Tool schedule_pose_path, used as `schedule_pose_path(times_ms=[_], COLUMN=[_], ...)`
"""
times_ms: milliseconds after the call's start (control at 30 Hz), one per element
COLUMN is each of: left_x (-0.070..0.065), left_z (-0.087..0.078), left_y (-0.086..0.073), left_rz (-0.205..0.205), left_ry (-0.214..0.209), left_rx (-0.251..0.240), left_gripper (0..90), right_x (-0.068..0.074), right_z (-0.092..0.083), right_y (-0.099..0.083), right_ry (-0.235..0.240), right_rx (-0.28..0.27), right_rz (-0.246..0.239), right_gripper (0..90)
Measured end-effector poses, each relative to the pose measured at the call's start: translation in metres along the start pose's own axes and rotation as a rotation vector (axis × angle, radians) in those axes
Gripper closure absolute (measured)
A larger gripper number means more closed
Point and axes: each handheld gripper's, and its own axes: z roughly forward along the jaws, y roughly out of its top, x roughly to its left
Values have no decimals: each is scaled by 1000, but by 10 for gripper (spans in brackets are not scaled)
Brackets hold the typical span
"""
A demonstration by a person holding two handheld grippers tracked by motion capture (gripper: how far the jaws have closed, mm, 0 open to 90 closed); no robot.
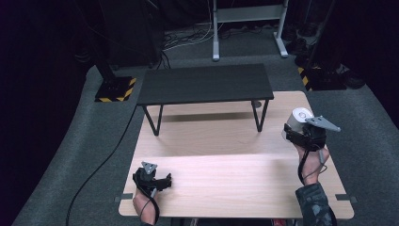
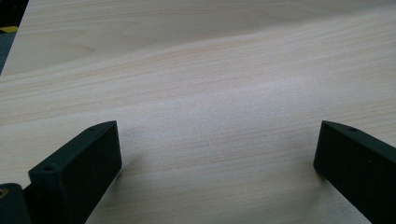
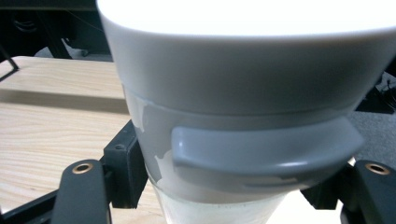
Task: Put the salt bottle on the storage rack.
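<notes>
A white lidded cup (image 1: 298, 117) stands at the table's right edge; up close it is a white lid over a clear body (image 3: 243, 88) with a grey band. My right gripper (image 1: 306, 134) is shut on the cup, a black jaw pressed to each side below the band. My left gripper (image 1: 157, 181) rests low over the near left corner of the wooden table (image 1: 226, 174), open, with bare wood between its jaws (image 2: 217, 154).
A low black bench-like shelf (image 1: 205, 84) stands on thin legs across the back of the table. A black cable (image 1: 101, 165) runs over the grey carpet at the left. A yellow-and-black striped base (image 1: 115, 89) sits behind the table's left corner.
</notes>
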Motion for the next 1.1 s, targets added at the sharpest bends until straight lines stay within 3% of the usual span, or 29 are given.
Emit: schedule_pose_path(times_ms=[533,1100], left_x=[1,2], left_z=[0,0], left_y=[0,0], left_rz=[1,3], left_ry=[-5,-12], left_rx=[1,2], left_gripper=[3,3], right_x=[16,22], right_z=[-6,-10], right_y=[29,54], right_ry=[28,70], right_rx=[-29,-53], right_rz=[-62,-81], right_gripper=[288,288])
